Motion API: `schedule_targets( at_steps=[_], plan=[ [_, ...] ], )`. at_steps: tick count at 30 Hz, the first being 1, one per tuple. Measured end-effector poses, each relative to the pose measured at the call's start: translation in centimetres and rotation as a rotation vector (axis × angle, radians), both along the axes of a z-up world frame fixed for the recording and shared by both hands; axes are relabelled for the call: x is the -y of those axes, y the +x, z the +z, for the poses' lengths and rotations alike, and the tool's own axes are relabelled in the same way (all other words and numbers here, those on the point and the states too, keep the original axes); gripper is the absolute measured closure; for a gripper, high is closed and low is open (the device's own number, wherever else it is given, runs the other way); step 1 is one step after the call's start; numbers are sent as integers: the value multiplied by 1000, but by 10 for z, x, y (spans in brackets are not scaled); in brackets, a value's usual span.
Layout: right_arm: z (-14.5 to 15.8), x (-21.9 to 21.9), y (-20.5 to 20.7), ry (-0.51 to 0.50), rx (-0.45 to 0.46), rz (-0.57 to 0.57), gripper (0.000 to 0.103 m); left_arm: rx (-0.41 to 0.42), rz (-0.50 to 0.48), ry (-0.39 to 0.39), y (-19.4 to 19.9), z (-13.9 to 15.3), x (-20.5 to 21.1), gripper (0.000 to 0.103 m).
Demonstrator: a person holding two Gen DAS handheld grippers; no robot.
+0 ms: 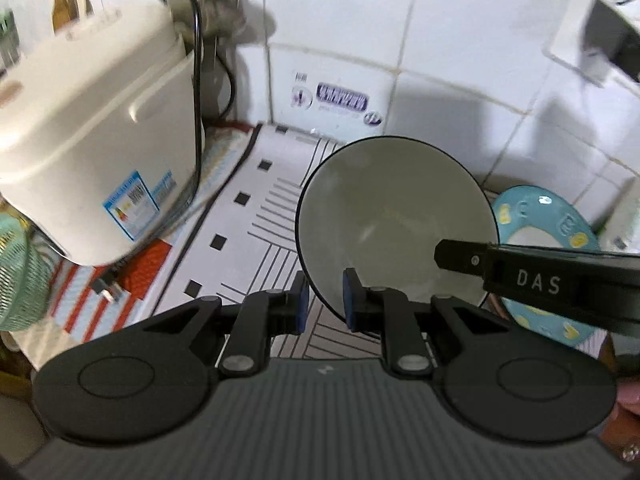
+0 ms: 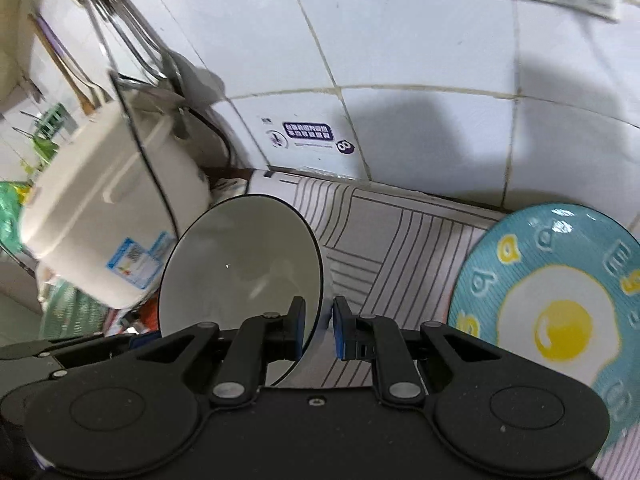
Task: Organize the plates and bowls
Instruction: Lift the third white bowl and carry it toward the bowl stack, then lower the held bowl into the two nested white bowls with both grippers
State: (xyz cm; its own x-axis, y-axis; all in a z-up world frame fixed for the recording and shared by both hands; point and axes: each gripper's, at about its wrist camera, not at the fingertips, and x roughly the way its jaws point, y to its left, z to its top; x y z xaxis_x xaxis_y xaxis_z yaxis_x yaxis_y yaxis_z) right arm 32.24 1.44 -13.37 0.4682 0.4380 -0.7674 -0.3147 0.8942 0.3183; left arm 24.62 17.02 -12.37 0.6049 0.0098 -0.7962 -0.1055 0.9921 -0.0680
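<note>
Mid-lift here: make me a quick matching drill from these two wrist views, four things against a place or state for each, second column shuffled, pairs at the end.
Things:
1. bowl
2. blue plate
3. rice cooker
4. left gripper

Places or states:
A. lying on the striped mat, fried-egg picture up
B. cream-coloured, blue label on its side
C. gripped at the rim from two sides
D. shut on the bowl's rim

Pairs: 1-C, 2-A, 3-B, 4-D
</note>
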Motion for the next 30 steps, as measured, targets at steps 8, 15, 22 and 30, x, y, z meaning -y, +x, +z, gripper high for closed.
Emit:
schedule_targets(
  at_steps=[8, 15, 22, 30],
  plan=[
    [27, 35, -49, 96, 60, -44, 84, 54, -67, 31, -40, 35, 32, 87],
    [39, 77, -97, 136, 85, -124, 83, 38, -169, -10, -68, 50, 62, 87],
    [30, 116, -146, 138, 149, -215, 83, 2, -256, 2, -92, 38, 103, 87],
    [17, 133, -182, 32, 231, -240, 83, -56, -327, -13, -107, 19, 128, 87]
  ],
)
